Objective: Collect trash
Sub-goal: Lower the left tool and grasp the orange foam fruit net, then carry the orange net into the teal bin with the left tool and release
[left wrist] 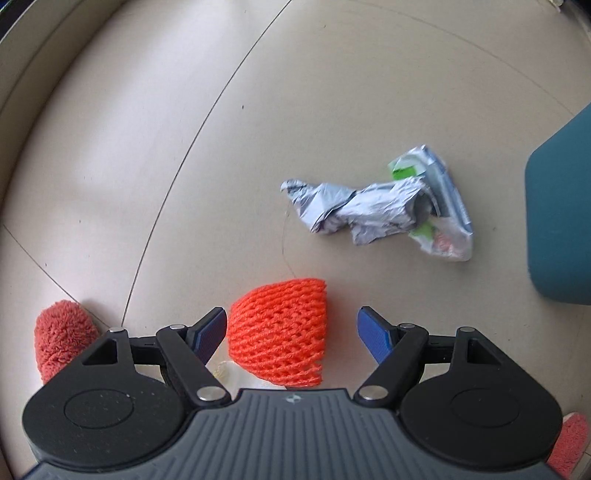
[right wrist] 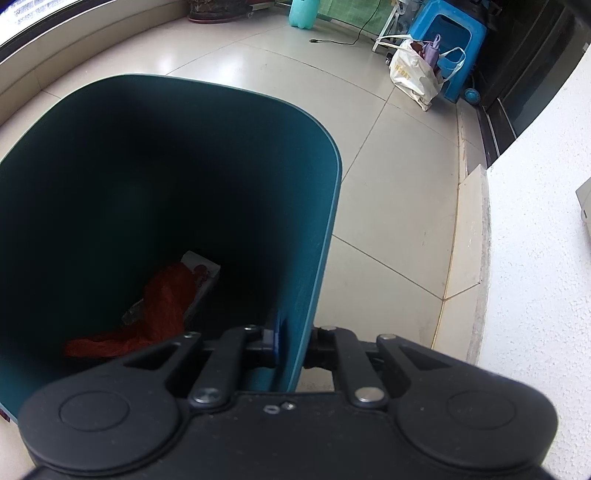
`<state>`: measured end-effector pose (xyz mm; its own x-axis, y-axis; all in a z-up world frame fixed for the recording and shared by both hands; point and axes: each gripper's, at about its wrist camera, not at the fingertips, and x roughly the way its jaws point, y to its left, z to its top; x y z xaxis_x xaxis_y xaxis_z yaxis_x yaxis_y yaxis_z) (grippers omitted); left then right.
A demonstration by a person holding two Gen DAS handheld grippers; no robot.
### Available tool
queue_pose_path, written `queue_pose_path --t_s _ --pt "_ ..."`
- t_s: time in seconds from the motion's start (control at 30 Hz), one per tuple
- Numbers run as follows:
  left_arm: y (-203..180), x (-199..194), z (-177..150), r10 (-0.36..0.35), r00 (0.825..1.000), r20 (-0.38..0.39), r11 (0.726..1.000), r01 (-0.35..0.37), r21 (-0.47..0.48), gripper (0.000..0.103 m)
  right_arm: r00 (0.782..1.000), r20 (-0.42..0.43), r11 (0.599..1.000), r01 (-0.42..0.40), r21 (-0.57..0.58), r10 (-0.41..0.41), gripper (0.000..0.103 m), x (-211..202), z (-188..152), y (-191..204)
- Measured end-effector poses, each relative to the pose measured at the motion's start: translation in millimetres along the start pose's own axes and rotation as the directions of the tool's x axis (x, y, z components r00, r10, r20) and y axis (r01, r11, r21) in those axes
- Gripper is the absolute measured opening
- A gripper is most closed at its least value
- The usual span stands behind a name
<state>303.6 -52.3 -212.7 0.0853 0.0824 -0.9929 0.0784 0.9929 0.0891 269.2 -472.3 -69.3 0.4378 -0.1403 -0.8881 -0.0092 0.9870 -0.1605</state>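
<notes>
In the left wrist view, an orange foam net sleeve (left wrist: 280,334) lies on the tiled floor between the blue pads of my open left gripper (left wrist: 291,332); the pads stand apart from it on both sides. A crumpled silver and green wrapper (left wrist: 380,206) lies farther ahead to the right. My right gripper (right wrist: 291,343) is shut on the right wall of the teal trash bin (right wrist: 317,229). Inside the bin lie an orange plastic bag (right wrist: 159,306) and a white packet (right wrist: 203,269). The bin's corner also shows in the left wrist view (left wrist: 561,221).
Red fuzzy slippers show at the lower left (left wrist: 62,336) and lower right (left wrist: 570,443). In the right wrist view there are a blue stool (right wrist: 454,40), a white bag (right wrist: 417,74), a teal bottle (right wrist: 303,13), a cable (right wrist: 351,37) and a white wall (right wrist: 535,277).
</notes>
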Motion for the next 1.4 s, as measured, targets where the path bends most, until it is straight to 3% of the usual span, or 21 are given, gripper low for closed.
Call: queue_pose_path --t_s 0.2,0.4,0.57,0.67,0.77,1.0,1.2,1.4 --pt "11.1 39.2 -10.3 -0.011 0.997 -0.077 0.999 0.008 -0.031 0.078 1.0 -0.012 1.0 0.006 -0.012 -0.006 0.01 3.7 3.2 3.3" --pt "18.1 46.4 -13.4 -0.011 0.998 -0.058 0.999 0.009 -0.042 0.076 1.0 -0.015 1.0 0.006 -0.011 -0.006 0.01 4.9 5.1 3.8" --pt "16.6 57.3 -12.0 0.044 0.995 -0.088 0.998 -0.047 -0.036 0.029 1.0 -0.014 1.0 0.007 -0.013 -0.007 0.01 4.7 4.5 3.1" --pt "19.5 57.1 -14.1 0.066 0.995 -0.074 0.997 -0.069 -0.041 0.011 1.0 -0.013 1.0 0.007 -0.014 -0.008 0.01 4.5 4.4 2.7" --pt "21.0 54.4 -12.6 0.085 0.994 -0.065 0.995 -0.088 -0.044 0.007 1.0 -0.011 1.0 0.008 -0.011 -0.009 0.01 4.5 4.5 2.3" --pt "21.1 8.9 -6.2 0.075 0.997 -0.022 0.996 -0.076 -0.05 0.007 1.0 -0.007 1.0 0.003 -0.003 -0.003 0.01 4.7 4.0 2.5" --pt "-5.2 -64.8 -3.0 0.046 0.995 0.088 0.999 -0.048 0.017 0.007 1.0 -0.001 1.0 -0.003 0.002 0.003 0.01 3.7 1.8 0.9" --pt "-44.7 -142.3 -2.0 -0.026 0.978 0.206 0.994 0.003 0.108 0.007 1.0 -0.006 1.0 -0.013 0.002 0.013 0.01 5.7 1.7 -2.7"
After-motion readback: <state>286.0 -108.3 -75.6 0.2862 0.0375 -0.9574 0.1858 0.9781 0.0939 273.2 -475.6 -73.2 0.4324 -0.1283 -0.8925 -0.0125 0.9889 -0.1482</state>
